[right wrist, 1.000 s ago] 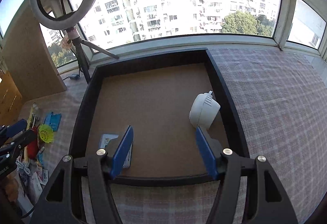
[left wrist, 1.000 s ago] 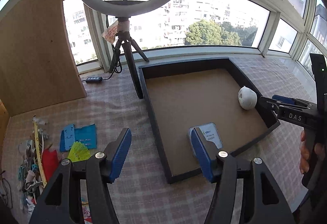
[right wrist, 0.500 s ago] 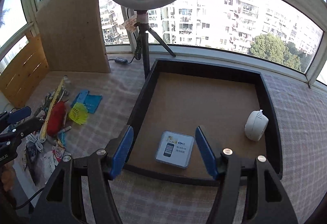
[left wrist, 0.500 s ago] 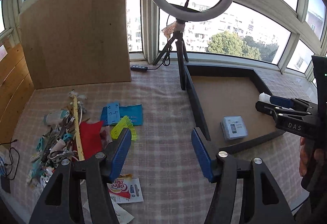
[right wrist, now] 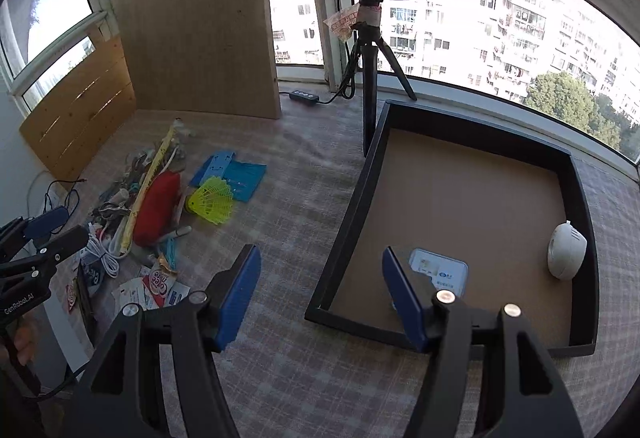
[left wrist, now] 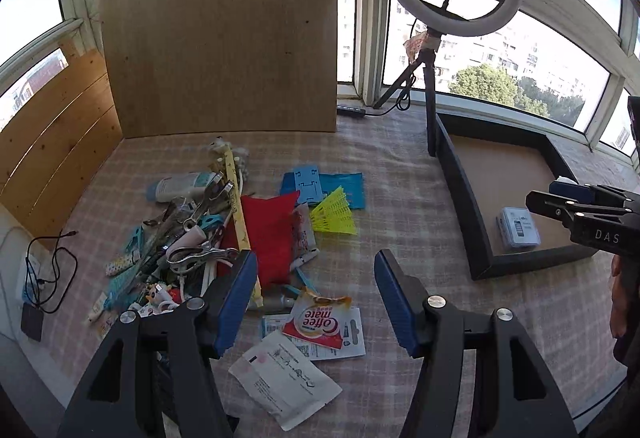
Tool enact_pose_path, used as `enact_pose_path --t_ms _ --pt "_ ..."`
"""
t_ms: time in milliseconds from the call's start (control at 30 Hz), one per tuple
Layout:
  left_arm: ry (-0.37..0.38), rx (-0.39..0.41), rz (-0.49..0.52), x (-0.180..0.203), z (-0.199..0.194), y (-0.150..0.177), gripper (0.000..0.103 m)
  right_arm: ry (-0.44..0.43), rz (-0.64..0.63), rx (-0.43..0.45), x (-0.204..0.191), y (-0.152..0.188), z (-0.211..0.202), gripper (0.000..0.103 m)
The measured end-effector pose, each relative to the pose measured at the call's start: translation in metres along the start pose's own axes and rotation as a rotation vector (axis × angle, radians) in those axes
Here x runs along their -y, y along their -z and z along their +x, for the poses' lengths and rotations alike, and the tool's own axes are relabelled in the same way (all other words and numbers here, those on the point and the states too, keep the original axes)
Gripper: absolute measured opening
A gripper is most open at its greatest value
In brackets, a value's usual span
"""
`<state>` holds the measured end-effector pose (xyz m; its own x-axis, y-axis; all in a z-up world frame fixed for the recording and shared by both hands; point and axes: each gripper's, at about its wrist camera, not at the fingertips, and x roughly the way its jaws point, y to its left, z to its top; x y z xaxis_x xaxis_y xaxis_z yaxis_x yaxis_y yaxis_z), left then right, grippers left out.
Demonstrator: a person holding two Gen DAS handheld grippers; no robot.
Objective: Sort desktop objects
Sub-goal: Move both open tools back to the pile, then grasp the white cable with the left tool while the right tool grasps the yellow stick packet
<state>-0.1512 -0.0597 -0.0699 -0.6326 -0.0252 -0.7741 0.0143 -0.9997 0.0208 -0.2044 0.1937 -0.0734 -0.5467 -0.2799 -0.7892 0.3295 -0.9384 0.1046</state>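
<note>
**A:** What does the left wrist camera give you?

**B:** My left gripper point(left wrist: 316, 294) hangs with its jaws spread and nothing between them, above the checked cloth just beside the clutter pile point(left wrist: 192, 238). A red pouch point(left wrist: 270, 234) lies on the heap, with a yellow shuttlecock point(left wrist: 334, 214) and a blue card point(left wrist: 340, 186) to its right. Nearest the fingers is a red sachet point(left wrist: 318, 320) reading "Coffee mate", on a white paper slip point(left wrist: 286, 374) whose print is too small to read. The other tool, at the right edge, carries "DAS".

**A:** So which step are we on?

**B:** I judge we're between items, about to choose the next thing from the heap. The sachet lies flat, so my pads would have to catch an edge; the shuttlecock looks like an easier pinch.

**A:** And the right wrist camera?

**B:** My right gripper point(right wrist: 318, 296) is likewise released and empty, over the near left corner of the black tray point(right wrist: 348, 214). In the tray are a small white box point(right wrist: 440, 270), partly behind one finger, and a white round gadget point(right wrist: 566, 254) against the right wall, well apart from it. The box has a printed label I can't make out. The left tool, at the left edge, reads "GenRobot.AI".

**A:** Progress?

**B:** Early, I'd say: two things in, most of the heap left.
</note>
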Motion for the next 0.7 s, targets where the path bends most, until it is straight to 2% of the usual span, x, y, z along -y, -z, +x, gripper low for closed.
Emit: enact_pose_path --t_ms 300,500,700 --pt "-0.077 -0.039 -0.074 -0.069 -0.003 0.028 0.059 -0.057 -0.07 -0.037 -0.062 -0.005 0.022 0.062" --pt "-0.006 -0.014 -0.135 -0.106 -0.018 0.037 0.058 -0.093 -0.117 -0.049 -0.109 -0.006 0.028 0.062" --pt "-0.014 -0.018 -0.132 -0.129 -0.019 0.041 0.058 -0.115 -0.155 -0.049 -0.147 -0.007 0.031 0.062"
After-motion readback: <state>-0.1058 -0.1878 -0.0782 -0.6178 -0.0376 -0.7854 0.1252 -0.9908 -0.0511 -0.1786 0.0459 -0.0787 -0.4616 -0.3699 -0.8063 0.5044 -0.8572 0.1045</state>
